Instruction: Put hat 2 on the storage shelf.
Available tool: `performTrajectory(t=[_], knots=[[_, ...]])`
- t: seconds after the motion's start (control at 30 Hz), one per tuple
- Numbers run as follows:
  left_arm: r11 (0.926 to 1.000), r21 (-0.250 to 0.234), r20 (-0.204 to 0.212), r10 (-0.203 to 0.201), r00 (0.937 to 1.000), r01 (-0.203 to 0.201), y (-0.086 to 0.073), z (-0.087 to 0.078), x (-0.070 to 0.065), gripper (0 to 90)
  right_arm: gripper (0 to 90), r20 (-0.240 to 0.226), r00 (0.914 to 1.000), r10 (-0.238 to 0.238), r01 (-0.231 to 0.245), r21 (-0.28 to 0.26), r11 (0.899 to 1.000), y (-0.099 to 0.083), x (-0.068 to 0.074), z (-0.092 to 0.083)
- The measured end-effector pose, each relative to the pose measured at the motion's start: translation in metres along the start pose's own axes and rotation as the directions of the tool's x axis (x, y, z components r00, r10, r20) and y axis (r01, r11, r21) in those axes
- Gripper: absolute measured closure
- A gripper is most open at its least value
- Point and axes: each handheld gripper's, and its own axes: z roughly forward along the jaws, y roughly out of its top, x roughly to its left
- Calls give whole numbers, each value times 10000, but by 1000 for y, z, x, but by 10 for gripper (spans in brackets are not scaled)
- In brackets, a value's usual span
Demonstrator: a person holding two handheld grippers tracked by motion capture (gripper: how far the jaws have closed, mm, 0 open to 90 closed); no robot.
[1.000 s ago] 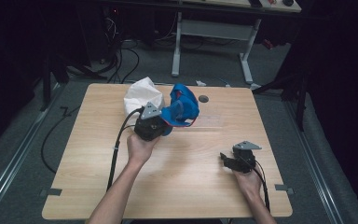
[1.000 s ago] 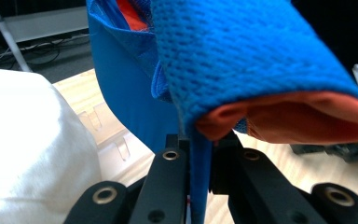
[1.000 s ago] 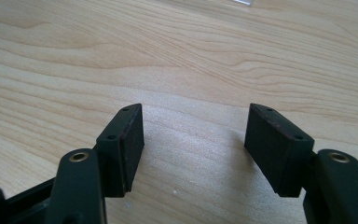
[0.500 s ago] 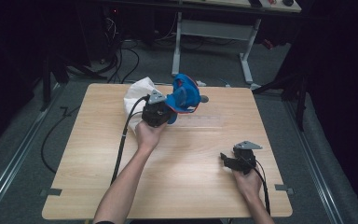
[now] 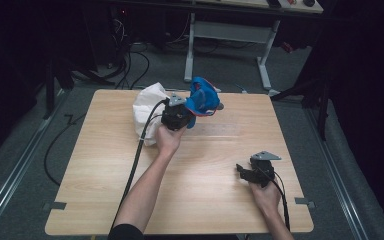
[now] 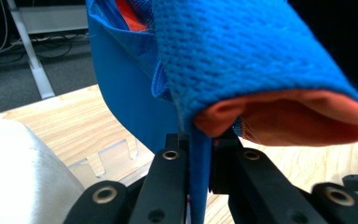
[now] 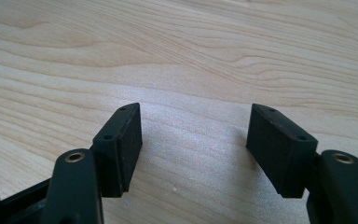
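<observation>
Tabletop (image 5: 105,165) of pale wood carried little, as I saw it from the high view: a white bundle (image 5: 146,111) lay near its far edge, and I took that bundle as my mark for everything else. Just to the right of the bundle my left tongs (image 5: 187,110) held a blue garment (image 5: 202,97) up off the wood. In the left gripper view the black jaws were pressed together on a thin fold of the blue garment (image 6: 200,186), whose mesh outside and orange lining hung over them and blocked most of what lay beyond. The white bundle (image 6: 23,172) sat low at the left of that view, touching nothing I could make out. Well away from the bundle, toward the near right corner, my right tongs (image 5: 241,171) rested low over bare wood. In the right gripper view the right tongs (image 7: 193,140) stood spread wide, with nothing between them but wood grain. Beyond the far edge stood a white desk frame (image 5: 230,35) and loose cables (image 5: 130,60) on the floor.
</observation>
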Motion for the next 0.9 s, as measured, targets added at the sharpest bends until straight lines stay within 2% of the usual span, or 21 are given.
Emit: performTrajectory(t=[0.33,0.47,0.53,0.67,0.9], knots=[[9999,-129,-147,63,9999,-65,-6,4,8,866,358,-47,10000,-68,68,2,10000,0,0,0],[9998,-131,-222,-146,9996,143,-9,5,13,865,358,-68,10000,-55,55,11,10000,0,1,0],[10000,-33,-246,-89,9997,89,-12,7,15,864,358,-72,10000,-56,56,10,10000,0,1,0],[9996,-12,-350,-299,9989,298,-17,8,19,861,358,-91,9999,-112,112,0,9999,-1,1,0],[9970,312,-664,-690,9954,712,-24,8,29,854,358,-101,9999,-129,129,-6,9999,-1,1,0]])
